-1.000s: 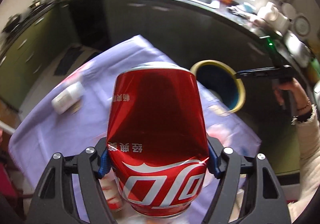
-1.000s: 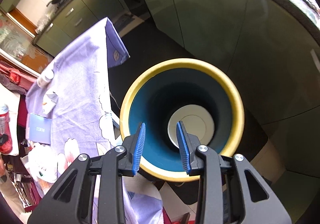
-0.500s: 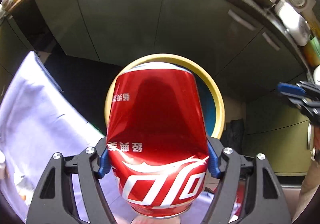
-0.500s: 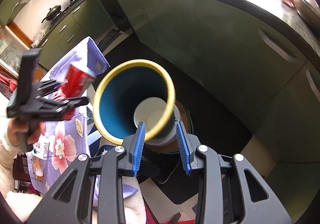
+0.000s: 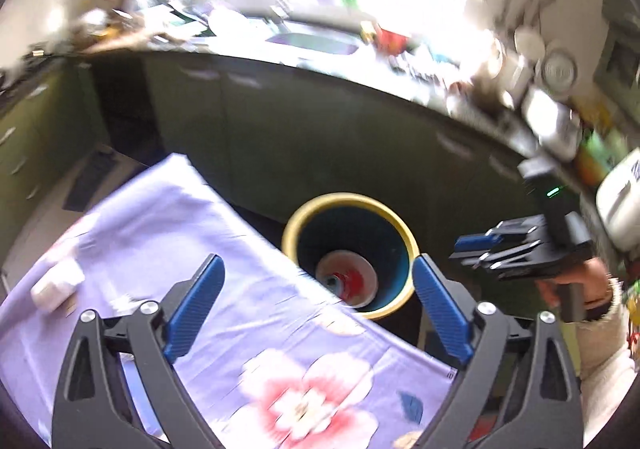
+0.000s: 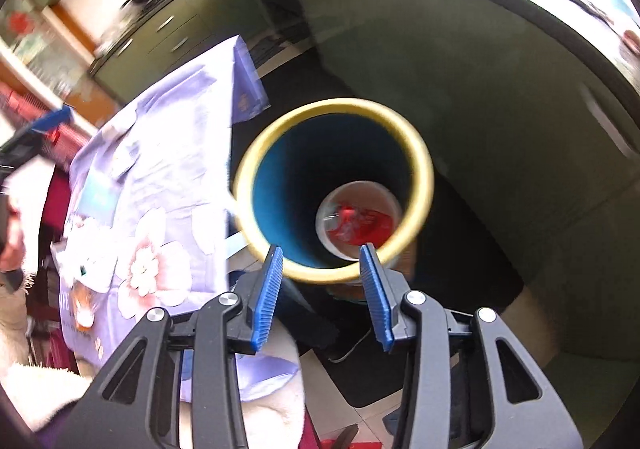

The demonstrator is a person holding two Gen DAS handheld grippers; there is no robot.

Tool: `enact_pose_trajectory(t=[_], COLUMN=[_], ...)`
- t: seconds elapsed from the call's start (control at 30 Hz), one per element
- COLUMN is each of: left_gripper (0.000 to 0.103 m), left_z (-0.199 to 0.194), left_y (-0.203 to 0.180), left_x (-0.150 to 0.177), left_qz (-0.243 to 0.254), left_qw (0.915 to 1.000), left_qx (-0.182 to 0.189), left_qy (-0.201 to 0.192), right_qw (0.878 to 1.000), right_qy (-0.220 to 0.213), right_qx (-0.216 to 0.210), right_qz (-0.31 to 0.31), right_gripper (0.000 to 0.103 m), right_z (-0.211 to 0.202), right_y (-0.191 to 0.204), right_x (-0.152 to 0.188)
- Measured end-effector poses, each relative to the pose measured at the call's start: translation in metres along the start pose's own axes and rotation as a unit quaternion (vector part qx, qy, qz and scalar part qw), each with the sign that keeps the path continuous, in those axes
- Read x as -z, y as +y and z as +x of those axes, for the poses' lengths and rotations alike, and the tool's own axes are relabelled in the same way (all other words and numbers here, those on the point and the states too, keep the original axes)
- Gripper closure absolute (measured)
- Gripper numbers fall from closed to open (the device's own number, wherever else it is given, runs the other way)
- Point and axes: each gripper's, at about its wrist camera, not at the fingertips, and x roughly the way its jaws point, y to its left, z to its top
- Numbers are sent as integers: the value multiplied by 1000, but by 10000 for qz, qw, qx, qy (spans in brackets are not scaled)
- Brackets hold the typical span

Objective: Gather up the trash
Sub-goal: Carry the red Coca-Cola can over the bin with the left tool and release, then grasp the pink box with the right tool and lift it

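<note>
A white bottle (image 5: 58,286) lies at the left on the floral cloth (image 5: 224,261). The left gripper (image 5: 318,303) is empty, its jaws opening wide. The bin (image 5: 294,227) stands just beyond the cloth's edge; a red can (image 6: 360,225), somewhat blurred, rests at its bottom. The right gripper (image 6: 326,299) hovers above the bin, jaws opening, empty.

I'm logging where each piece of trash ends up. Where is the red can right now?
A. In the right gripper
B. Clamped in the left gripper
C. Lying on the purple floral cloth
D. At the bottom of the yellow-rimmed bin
D: the red can lies at the bottom of the yellow-rimmed bin, and both grippers' jaws have nothing between them.
</note>
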Motion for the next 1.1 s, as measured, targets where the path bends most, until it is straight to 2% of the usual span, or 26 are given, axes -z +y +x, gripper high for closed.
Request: enact_pose_trajectory(t=[0.1,0.17,0.3,0.37,0.43,0.5,0.6,0.67,0.77,0.87,1.0,1.1], left_gripper=[6,6,6,6,6,6,6,6,6,6,6,6], left_z=[-58,-95,-147,-162,-170,-169,-169,-172,-180,-187,-188,-186], left_y=[37,61,91,103,117,122,129,134,132,123,116,115], left_x=[28,52,98,120,143,161,182,189,192,192,195,197], left_qz=[-437,-670,-1100,-1249,-1355,-1447,-1606,-1661,-1519,-1219,-873,-764], left_qw=[9977,9936,9795,9742,9720,9713,9703,9693,9687,9686,9698,9712], left_qx=[-344,-702,-1423,-1616,-1731,-1779,-1744,-1761,-1911,-2105,-2211,-2194], left_qy=[-379,-581,-902,-962,-831,-630,-475,-432,-455,-511,-548,-531], right_qw=[9985,9944,9776,9669,9599,9605,9674,9712,9771,9775,9780,9747], right_qy=[141,194,337,408,622,692,734,854,1106,1392,1394,1370], right_qx=[-226,-528,-1141,-1345,-1505,-1422,-1268,-1208,-835,-448,-153,206], right_qz=[-479,-895,-1738,-2128,-2284,-2292,-2067,-1867,-1617,-1519,-1546,-1753], right_gripper=[61,52,49,37,36,36,36,36,34,34,31,24], right_z=[17,27,43,50,62,72,85,95,118,143,156,161], right_y=[49,90,174,210,239,260,286,307,332,352,379,396], right_x=[-5,-7,0,6,6,-1,-29,-48,-66,-68,-65,-63])
